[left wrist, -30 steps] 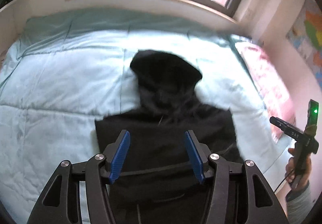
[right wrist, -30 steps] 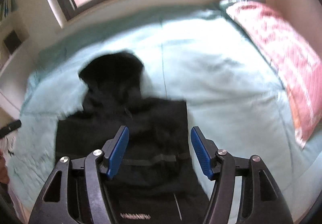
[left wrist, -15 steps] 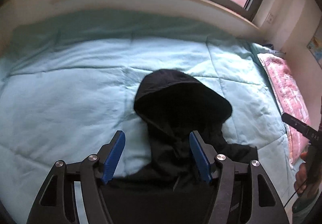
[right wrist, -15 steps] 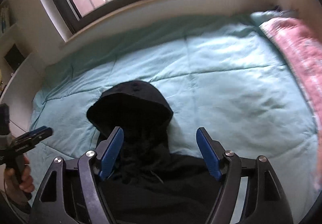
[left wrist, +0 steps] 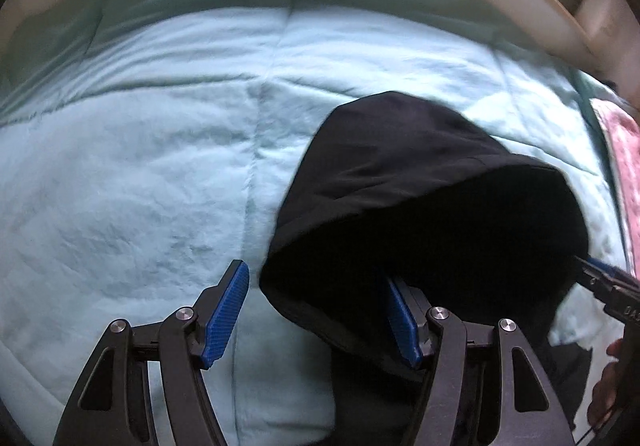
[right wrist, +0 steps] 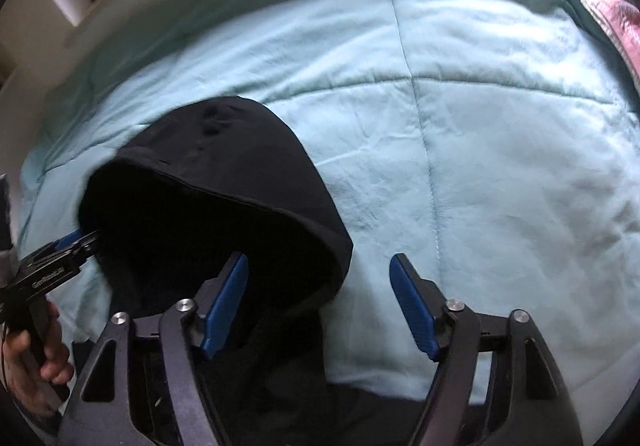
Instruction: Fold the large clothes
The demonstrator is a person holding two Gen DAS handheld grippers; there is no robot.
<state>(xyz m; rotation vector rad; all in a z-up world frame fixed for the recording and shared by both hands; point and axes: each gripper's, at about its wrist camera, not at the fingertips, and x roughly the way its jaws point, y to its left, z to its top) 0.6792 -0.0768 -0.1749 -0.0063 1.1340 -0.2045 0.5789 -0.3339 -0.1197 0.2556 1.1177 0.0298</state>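
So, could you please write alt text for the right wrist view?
A black hoodie's hood lies open on a light blue quilt; the right gripper, jaws closing with nothing pinched, straddles the hood's right edge. The left gripper reaches the hood's other side.

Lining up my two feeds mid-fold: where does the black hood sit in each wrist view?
Left wrist: the hood is right of centre, its left rim between the left gripper pads.
Right wrist: the hood is left of centre, its right rim before the closing right gripper.
Shared landmark: the pink pillow.
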